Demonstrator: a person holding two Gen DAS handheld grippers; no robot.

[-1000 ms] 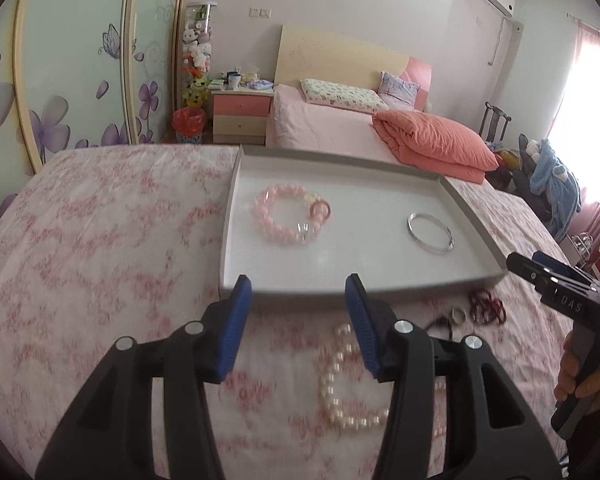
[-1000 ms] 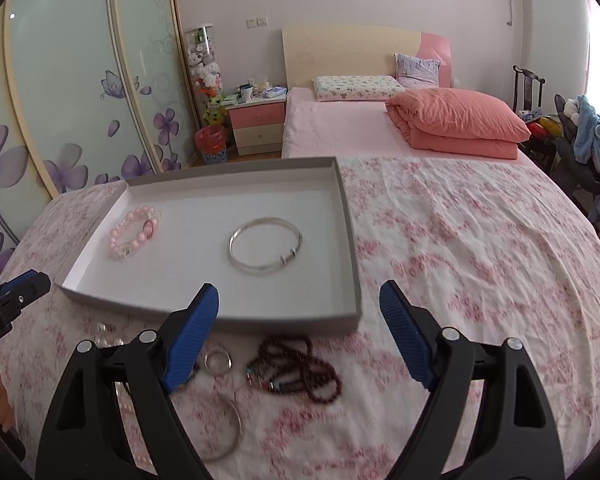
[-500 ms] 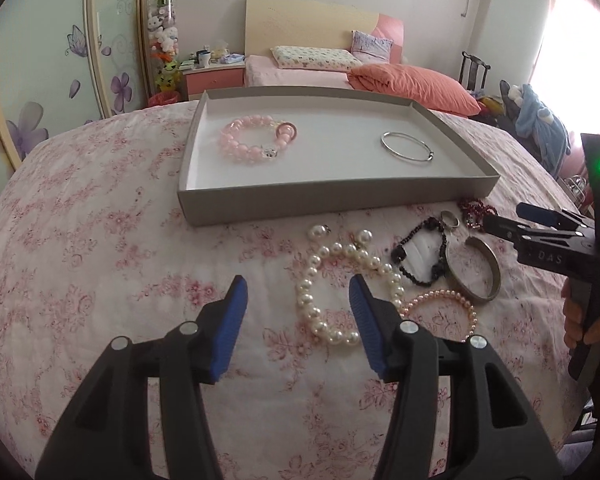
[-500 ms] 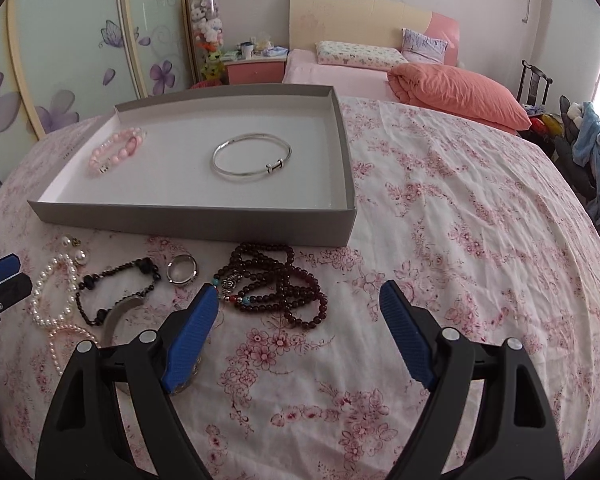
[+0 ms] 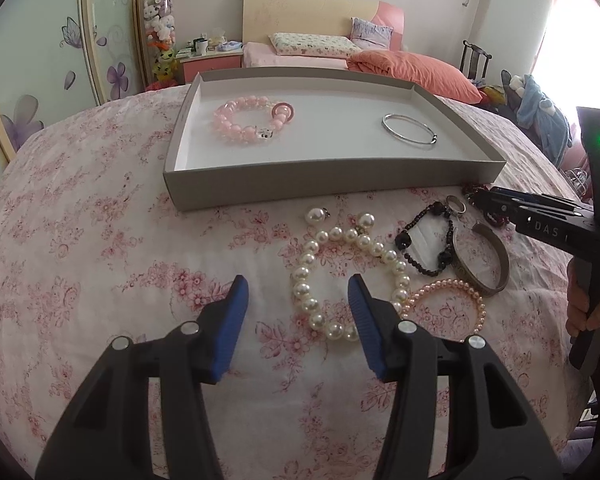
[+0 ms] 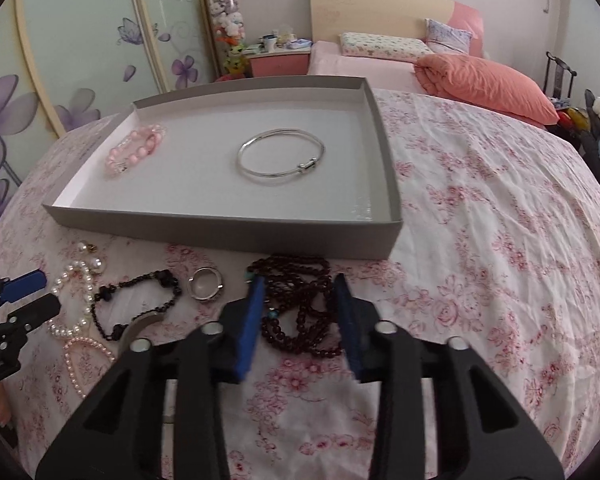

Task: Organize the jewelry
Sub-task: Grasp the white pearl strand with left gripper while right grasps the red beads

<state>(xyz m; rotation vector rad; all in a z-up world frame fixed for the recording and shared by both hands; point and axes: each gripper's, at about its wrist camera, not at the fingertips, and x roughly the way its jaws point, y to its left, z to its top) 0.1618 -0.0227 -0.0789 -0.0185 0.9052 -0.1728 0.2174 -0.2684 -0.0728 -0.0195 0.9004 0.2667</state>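
- Left gripper: jaws wide, empty, over white pearls, frame centre.
- Right gripper: jaws part-open, straddling dark beads, not gripping.
- Tray: pink bracelet, silver bangle.

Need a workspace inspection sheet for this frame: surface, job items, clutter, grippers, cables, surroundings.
Surface: floral bedspread, wrinkled.
Job's things: grey tray holds a pink bead bracelet and a silver bangle. On the spread in front of it: pearl bracelet, small pink pearl bracelet, black bead bracelet, metal cuff, ring, dark bead strand, loose pearl.
Clutter: nothing seen.
Grippers: left gripper open over the pearl bracelet; right gripper fingers straddle the dark bead strand, gap between them, grip cannot be told.
Cables: nothing seen.
Surroundings: bed with orange duvet, nightstand, floral wardrobe doors.
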